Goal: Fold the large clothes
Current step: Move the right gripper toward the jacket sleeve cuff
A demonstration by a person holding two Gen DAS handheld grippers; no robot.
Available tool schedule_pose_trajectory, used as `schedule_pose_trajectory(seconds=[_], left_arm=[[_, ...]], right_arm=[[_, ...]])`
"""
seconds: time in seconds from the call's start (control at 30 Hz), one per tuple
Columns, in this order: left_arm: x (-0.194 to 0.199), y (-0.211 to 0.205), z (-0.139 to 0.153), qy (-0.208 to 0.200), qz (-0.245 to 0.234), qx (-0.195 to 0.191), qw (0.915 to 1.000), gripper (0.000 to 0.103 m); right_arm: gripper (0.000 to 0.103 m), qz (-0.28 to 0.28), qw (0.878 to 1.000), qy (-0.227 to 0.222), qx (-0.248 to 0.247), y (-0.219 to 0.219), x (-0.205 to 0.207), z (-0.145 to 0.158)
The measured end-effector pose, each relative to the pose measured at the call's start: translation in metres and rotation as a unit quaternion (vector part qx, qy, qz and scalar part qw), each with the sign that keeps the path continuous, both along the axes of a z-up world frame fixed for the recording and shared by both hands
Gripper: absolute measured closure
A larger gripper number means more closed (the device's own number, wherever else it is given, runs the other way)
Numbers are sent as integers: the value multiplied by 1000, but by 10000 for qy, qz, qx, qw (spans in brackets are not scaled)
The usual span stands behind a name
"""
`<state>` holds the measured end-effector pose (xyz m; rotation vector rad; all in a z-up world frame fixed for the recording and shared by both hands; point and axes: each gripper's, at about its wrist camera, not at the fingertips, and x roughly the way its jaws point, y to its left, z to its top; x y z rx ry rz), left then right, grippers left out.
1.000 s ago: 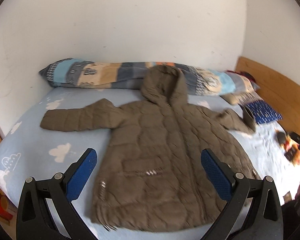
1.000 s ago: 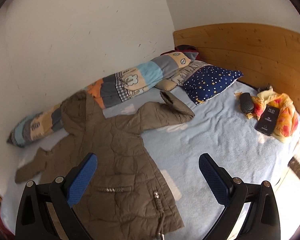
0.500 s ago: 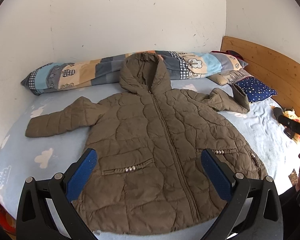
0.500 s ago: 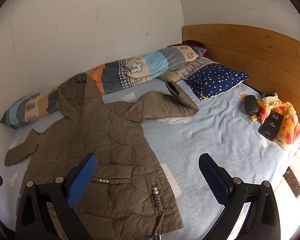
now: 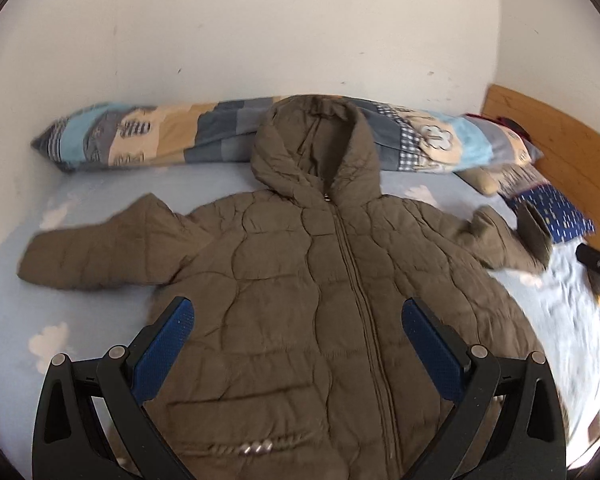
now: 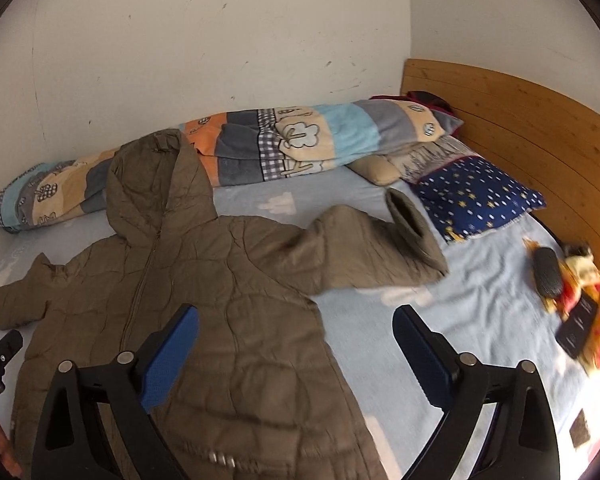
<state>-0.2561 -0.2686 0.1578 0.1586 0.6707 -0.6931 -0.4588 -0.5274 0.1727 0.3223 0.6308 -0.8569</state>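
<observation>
A brown quilted hooded jacket is lying spread out, front side up, on the light blue bed sheet. Its zipper is running closed down the middle, from the collar toward the hem. The hood is lying open and flat, its top resting against the long patchwork bolster by the wall. Both sleeves are stretching out sideways: the left-hand sleeve is lying straight and flat, while the other sleeve is bending upward near its end, its open cuff standing up just beside the star-patterned pillow. A row of shiny snaps is marking a pocket near the hem.
</observation>
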Motion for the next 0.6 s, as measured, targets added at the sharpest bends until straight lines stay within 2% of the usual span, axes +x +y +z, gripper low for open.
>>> schedule_pose_trajectory(seconds=[0.13,0.27,0.4,0.6], left_arm=[[13,-4,-27,74,176,235,9995,0],[25,-10,-41,151,139,389,9990,0],[28,-17,-44,129,113,364,9992,0],[22,-24,-48,36,-28,465,9989,0]], right_arm=[[14,45,9999,149,75,-7,19,-25],[15,11,9991,384,158,-16,27,-44],[15,-72,9988,398,278,-25,28,-50],[18,92,9987,423,263,-26,38,-49]])
